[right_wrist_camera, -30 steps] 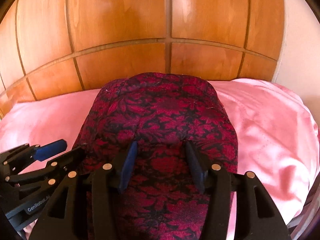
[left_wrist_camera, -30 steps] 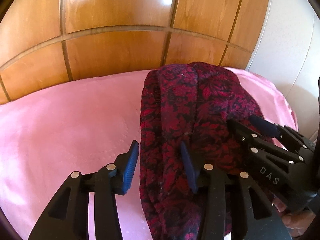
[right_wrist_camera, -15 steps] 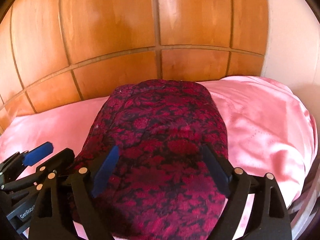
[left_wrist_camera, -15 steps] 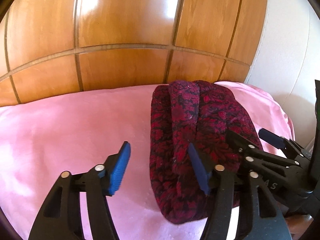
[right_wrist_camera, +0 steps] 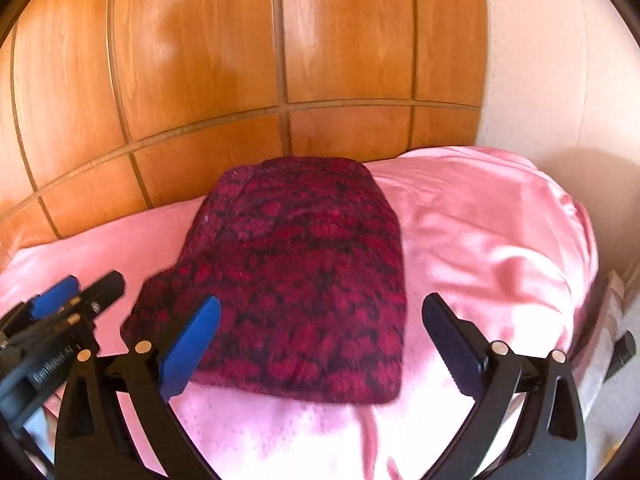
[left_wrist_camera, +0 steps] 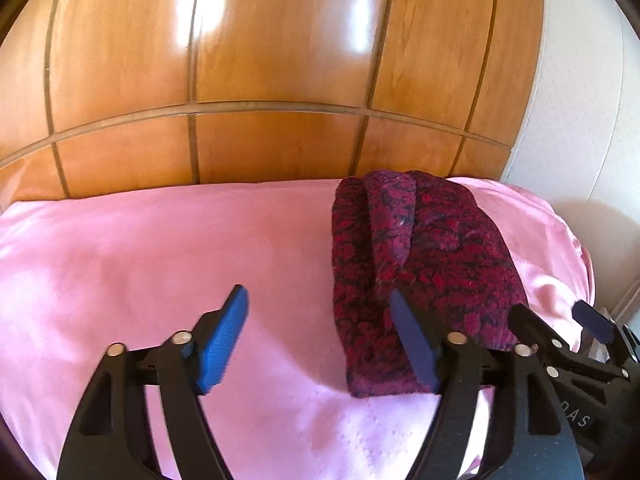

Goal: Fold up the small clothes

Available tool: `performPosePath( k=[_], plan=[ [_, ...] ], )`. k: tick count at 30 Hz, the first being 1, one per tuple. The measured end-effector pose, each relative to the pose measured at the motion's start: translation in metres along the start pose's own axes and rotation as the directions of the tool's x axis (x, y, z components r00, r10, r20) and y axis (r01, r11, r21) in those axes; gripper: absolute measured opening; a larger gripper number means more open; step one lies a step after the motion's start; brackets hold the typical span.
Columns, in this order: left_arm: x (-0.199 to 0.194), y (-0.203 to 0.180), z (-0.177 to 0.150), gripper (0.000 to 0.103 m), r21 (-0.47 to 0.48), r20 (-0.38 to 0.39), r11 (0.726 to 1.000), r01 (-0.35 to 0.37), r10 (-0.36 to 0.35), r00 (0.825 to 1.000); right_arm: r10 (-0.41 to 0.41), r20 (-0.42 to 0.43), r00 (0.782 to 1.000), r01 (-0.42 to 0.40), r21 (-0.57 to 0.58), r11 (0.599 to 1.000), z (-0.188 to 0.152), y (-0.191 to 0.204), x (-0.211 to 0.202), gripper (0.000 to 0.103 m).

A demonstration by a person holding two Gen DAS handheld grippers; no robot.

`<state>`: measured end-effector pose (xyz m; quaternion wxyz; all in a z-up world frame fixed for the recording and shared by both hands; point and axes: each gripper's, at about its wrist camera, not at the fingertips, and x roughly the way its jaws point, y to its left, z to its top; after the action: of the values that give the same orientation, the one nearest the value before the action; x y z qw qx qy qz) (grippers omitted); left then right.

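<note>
A folded dark red and black patterned garment lies flat on the pink sheet. My left gripper is drawn back at the garment's near left corner. Its jaws are opening, with only sheet showing between them. In the right wrist view it appears at the far left. My right gripper hovers before the garment's near edge with its jaws opening wide; the pads touch nothing. It also shows at the right edge of the left wrist view.
A glossy wooden panelled headboard rises right behind the bed. A white wall stands to the right. The sheet drops off at the bed's right edge.
Both grippers have let go of the garment, opened wide and drawn back and up. The garment now lies farther off, folded on the sheet.
</note>
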<state>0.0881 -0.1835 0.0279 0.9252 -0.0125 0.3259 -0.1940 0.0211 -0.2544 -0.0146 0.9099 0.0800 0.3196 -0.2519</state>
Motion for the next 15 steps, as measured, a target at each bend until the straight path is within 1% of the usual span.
performPosePath(
  k=[4, 7, 8, 9, 11, 13, 15],
  plan=[
    [-0.008, 0.010, -0.014, 0.079, 0.002, 0.006, 0.999, -0.053, 0.053, 0.999, -0.057, 0.001, 0.998, 0.057, 0.027, 0.998, -0.010, -0.001, -0.011, 0.101],
    [-0.011, 0.019, -0.024, 0.080, -0.003, 0.000, 0.997, -0.082, 0.082, 0.997, -0.079, -0.004, 0.997, 0.079, 0.036, 0.996, -0.014, -0.001, -0.016, 0.101],
    [-0.014, 0.021, -0.027, 0.081, -0.008, 0.002, 0.996, -0.089, 0.089, 0.996, -0.083, 0.000, 0.997, 0.083, 0.036, 0.996, -0.016, 0.000, -0.019, 0.101],
    [-0.016, 0.023, -0.030, 0.085, -0.012, 0.004, 0.996, -0.094, 0.094, 0.996, -0.089, 0.007, 0.996, 0.089, 0.038, 0.995, -0.019, 0.002, -0.023, 0.101],
    [-0.021, 0.027, -0.033, 0.086, -0.019, 0.011, 0.995, -0.100, 0.100, 0.995, -0.092, 0.024, 0.995, 0.091, 0.037, 0.995, -0.020, 0.005, -0.028, 0.101],
    [-0.027, 0.029, -0.035, 0.092, -0.023, 0.022, 0.994, -0.110, 0.111, 0.994, -0.087, 0.043, 0.995, 0.086, 0.030, 0.996, -0.022, 0.009, -0.034, 0.101],
    [-0.032, 0.029, -0.036, 0.092, -0.022, 0.035, 0.993, -0.117, 0.118, 0.992, -0.080, 0.058, 0.995, 0.080, 0.008, 0.997, -0.022, 0.014, -0.038, 0.101]
  ],
)
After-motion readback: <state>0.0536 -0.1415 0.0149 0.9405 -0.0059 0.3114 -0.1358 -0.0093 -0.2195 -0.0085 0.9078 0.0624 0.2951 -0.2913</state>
